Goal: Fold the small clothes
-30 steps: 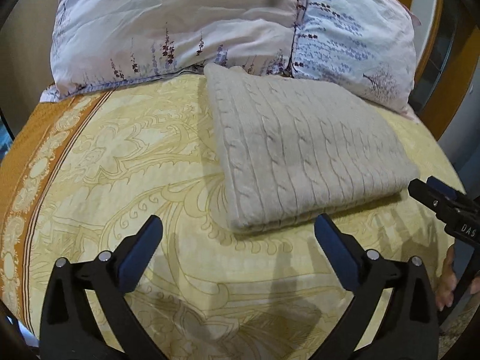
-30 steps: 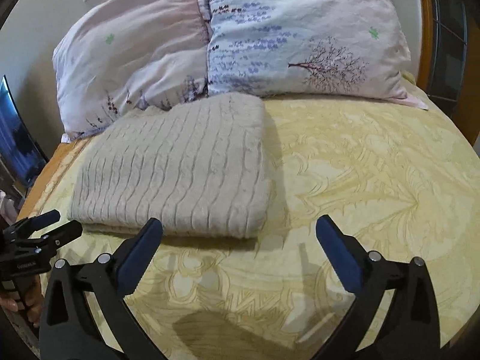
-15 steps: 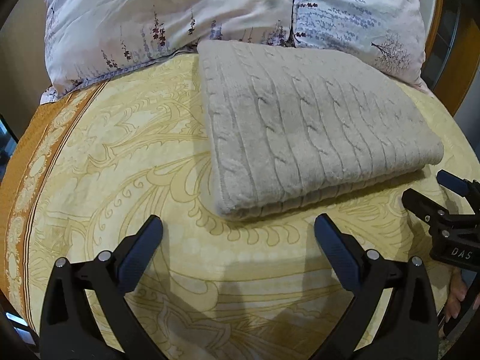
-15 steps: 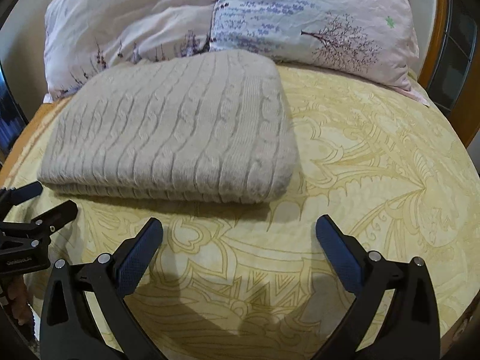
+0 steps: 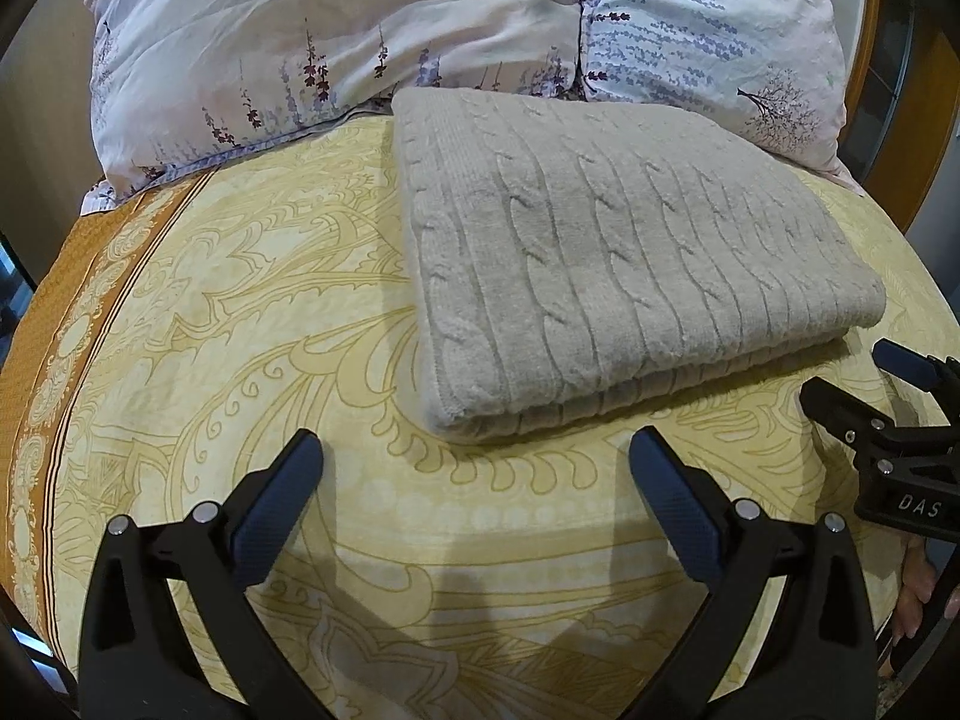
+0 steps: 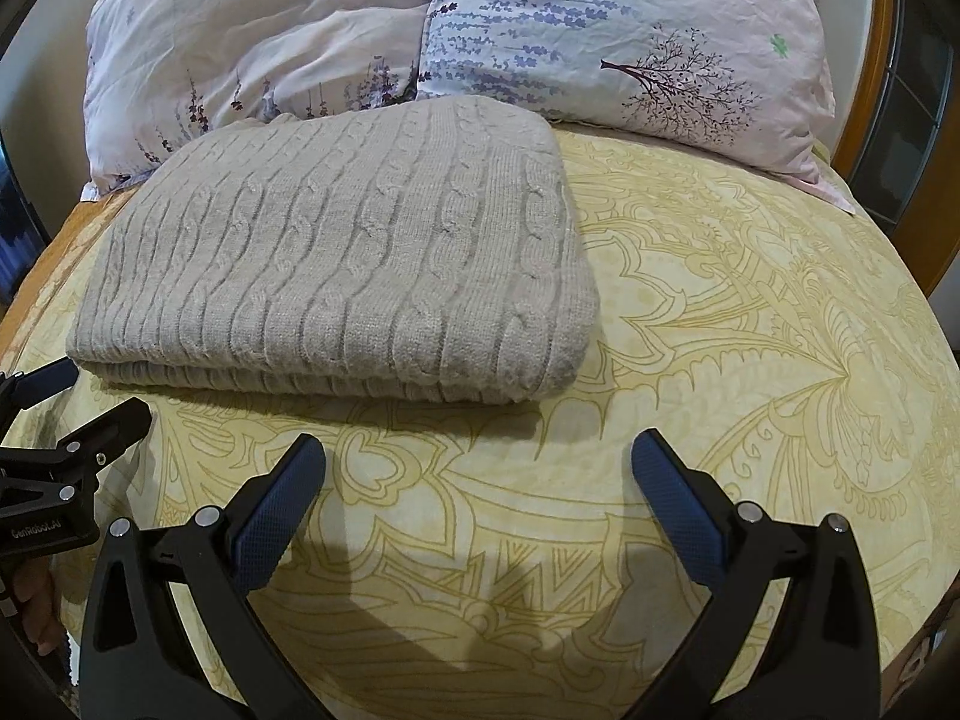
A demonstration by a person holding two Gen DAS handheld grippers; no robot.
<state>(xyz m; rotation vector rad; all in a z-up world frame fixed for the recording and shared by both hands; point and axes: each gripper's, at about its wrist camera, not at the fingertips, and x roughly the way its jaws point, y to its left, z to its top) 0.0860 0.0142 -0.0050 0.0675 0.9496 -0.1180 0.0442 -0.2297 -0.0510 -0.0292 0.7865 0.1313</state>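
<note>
My left gripper (image 5: 474,468) stands with its jaws spread wide and nothing between them; the blue pads (image 5: 273,507) hang over bare bedspread, just short of the near edge of the knit. My right gripper (image 6: 480,468) is the same: jaws wide apart, empty, blue pads (image 6: 678,507) above the cover. From the left wrist view I see the right tool at the far right edge, its fingers parted, with part of a hand (image 5: 915,594) below it. From the right wrist view the left tool shows at the left edge, fingers likewise parted.

The folded sweater (image 5: 600,276) is a grey cable-knit piece, folded into a thick rectangle with its layered edge facing me. It lies flat on the yellow patterned bedspread (image 5: 240,312), between the two tools, untouched by either. Its far edge reaches the two floral pillows (image 6: 600,30) at the head of the bed. An orange border band (image 5: 48,324) runs along the bedspread's left side.
</note>
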